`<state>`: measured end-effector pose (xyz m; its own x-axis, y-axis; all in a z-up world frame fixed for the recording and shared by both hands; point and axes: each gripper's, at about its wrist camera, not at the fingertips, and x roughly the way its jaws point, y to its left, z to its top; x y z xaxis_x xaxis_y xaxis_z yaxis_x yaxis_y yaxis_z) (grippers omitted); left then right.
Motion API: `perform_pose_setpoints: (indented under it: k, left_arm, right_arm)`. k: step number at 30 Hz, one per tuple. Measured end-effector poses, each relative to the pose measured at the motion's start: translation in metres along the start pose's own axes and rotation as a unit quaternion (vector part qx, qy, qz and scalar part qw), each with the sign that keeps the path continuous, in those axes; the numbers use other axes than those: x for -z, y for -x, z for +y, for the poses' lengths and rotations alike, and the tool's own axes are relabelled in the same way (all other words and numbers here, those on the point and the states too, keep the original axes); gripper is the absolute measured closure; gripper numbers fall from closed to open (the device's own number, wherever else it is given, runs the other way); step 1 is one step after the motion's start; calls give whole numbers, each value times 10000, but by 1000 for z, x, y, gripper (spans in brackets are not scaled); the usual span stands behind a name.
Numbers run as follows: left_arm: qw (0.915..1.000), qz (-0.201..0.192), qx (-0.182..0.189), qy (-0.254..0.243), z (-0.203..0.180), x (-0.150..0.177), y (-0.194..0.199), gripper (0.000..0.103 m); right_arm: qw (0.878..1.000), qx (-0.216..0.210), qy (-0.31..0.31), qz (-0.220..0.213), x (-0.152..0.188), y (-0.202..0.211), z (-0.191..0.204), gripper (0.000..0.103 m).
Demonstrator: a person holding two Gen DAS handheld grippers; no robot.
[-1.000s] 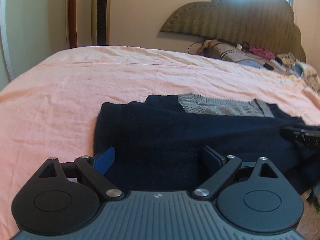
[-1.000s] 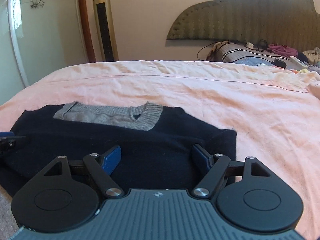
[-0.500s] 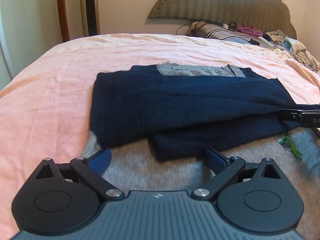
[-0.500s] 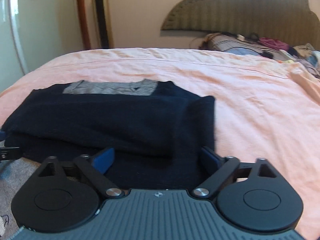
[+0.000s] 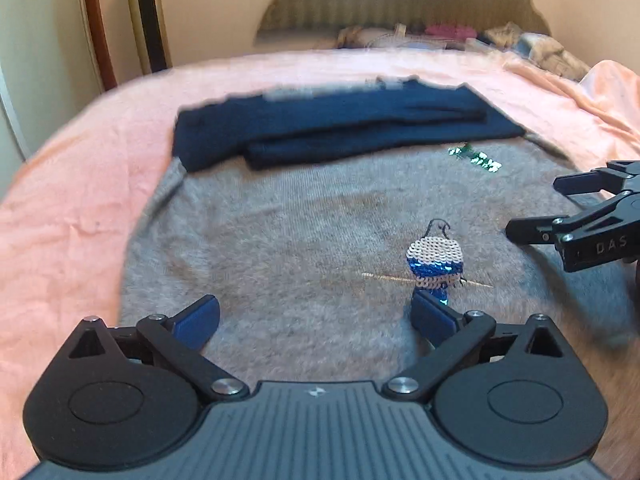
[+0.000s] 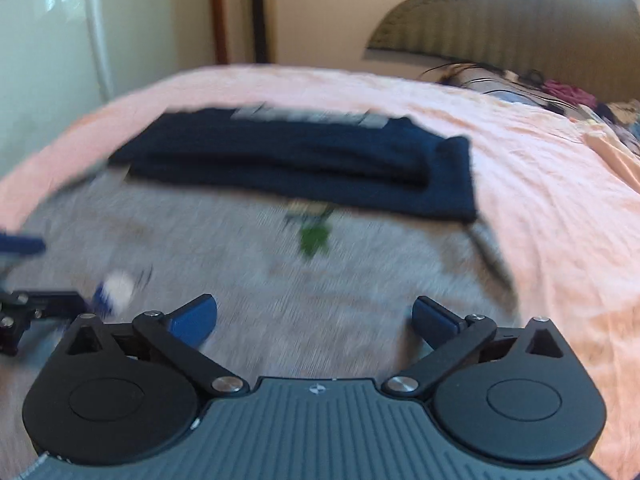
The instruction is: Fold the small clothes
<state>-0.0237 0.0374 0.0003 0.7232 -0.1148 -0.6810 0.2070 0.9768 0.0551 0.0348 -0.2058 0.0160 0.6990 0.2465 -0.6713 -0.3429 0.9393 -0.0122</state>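
Note:
A small grey sweater lies flat on the pink bed, with its navy sleeves folded across its upper part. A sequin patch and a green patch mark its front. It also shows in the right wrist view, with the navy sleeves above. My left gripper is open and empty above the sweater's lower part. My right gripper is open and empty too, and shows at the right edge of the left wrist view.
The pink bedsheet spreads all round the sweater. Pillows and loose clothes lie by the padded headboard. A tower fan and a wooden door frame stand beyond the far left side of the bed.
Both grippers have pulled back and up from the folded navy sleeves. The grey body of the sweater now fills the near view. Both stay open.

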Motion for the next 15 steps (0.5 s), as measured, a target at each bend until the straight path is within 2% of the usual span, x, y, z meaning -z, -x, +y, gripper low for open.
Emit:
perform_pose_setpoints:
  k: [1,4,6,8,9,10,11,12,14,15]
  left_arm:
    - [9999,25,82,115,7,3,1,0]
    - [9992,211,-172,289,16,-1,9,0]
    - [9988,223,-60,422,13,-2,20,0]
    - [9989,208,180,381,7,3,25,0]
    - [9992,267,148,266,2,8,22,0]
    - [9998,156,52,99,-2,14,21,0]
    - [9999,27,71,93,0,20,23,0]
    - [9997,77,77,215,5,19,26,0]
    - [9991,174,-118,355,8,19,35,0]
    - [9988,169,-131,432,8,22,42,0]
  right_arm:
    - [9998,-57,-170,39,1,1,-8,0]
    - [9968,561,-529,232,-4,7,-20,1]
    - [9978,240,-588,175,-4,21,-12,6]
    - [9991,-124,-380,135,3,30,2,1]
    - [9995,-145,-189,217,9,29,8,1]
    - [9994,-90,16,322,18,24,10,0]
    - [9998,-198,-20,53,27,27,3,0]
    - [9996,-193,-225,33,27,29,-5,0]
    - [9982,422,-368,215,26,35,-9,0]
    - [9980,422,-434,205,27,41,-8,0]
